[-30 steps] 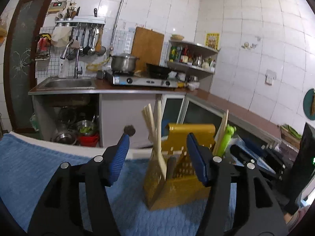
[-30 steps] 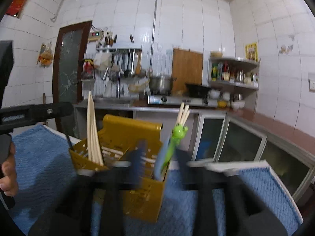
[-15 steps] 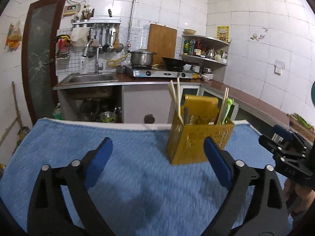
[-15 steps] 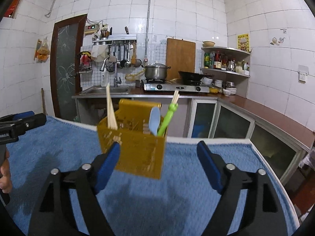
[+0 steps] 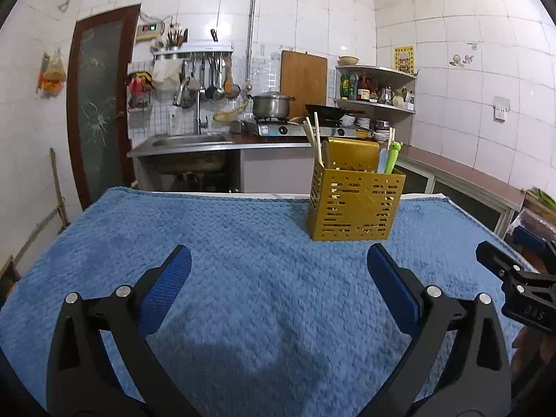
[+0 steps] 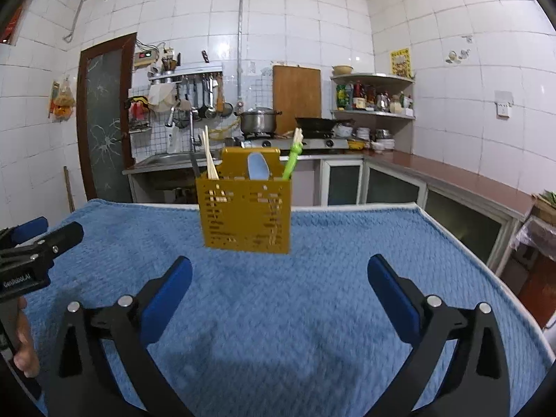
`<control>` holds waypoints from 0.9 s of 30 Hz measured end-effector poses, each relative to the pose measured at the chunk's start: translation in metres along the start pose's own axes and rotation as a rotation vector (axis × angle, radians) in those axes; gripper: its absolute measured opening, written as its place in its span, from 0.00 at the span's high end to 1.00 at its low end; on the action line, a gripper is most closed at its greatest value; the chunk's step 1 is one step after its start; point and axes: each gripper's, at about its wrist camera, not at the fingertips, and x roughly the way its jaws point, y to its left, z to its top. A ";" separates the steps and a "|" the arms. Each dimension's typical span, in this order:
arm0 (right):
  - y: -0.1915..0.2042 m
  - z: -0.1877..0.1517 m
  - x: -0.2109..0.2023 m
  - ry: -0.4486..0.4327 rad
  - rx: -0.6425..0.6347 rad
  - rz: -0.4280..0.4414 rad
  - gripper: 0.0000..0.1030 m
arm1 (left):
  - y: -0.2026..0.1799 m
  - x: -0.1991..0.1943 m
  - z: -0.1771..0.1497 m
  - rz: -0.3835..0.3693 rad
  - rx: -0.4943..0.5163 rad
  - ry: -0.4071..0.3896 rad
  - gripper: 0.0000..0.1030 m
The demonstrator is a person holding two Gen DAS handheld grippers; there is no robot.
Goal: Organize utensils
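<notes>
A matt yellow perforated plastic holder [image 5: 354, 205] stands on rough, nubby blue cloth [image 5: 243, 278]; behind, glossy white wall tiles [image 5: 312, 10].

utensil holder [image 5: 354, 205]: mustard yellow, walls pierced with rows of small slots
towel [image 5: 243, 278]: blue, woven waffle texture, covering the table
chopsticks [image 5: 311, 135]: pale wood
frog-topped utensil [image 5: 392, 156]: bright green
spoon [image 6: 258, 166]: pale blue
gripper pads [image 5: 166, 288]: blue on black arms

Left claw [image 5: 278, 271], right claw [image 6: 278, 274]: opening, empty
</notes>
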 end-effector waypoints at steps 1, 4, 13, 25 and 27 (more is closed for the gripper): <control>0.001 -0.003 0.001 0.002 -0.003 0.004 0.04 | -0.003 -0.002 -0.002 0.003 0.008 -0.009 0.05; -0.002 -0.014 0.004 0.011 -0.003 -0.011 0.04 | -0.008 -0.009 -0.015 0.031 0.040 -0.053 0.05; -0.001 -0.025 0.001 -0.023 0.001 -0.007 0.04 | -0.003 0.007 -0.028 0.046 0.023 -0.003 0.05; -0.003 -0.023 -0.005 -0.044 0.013 -0.013 0.04 | -0.009 0.000 -0.030 0.065 0.052 -0.047 0.05; -0.003 -0.023 -0.005 -0.043 0.013 -0.013 0.04 | -0.010 -0.001 -0.030 0.063 0.053 -0.052 0.05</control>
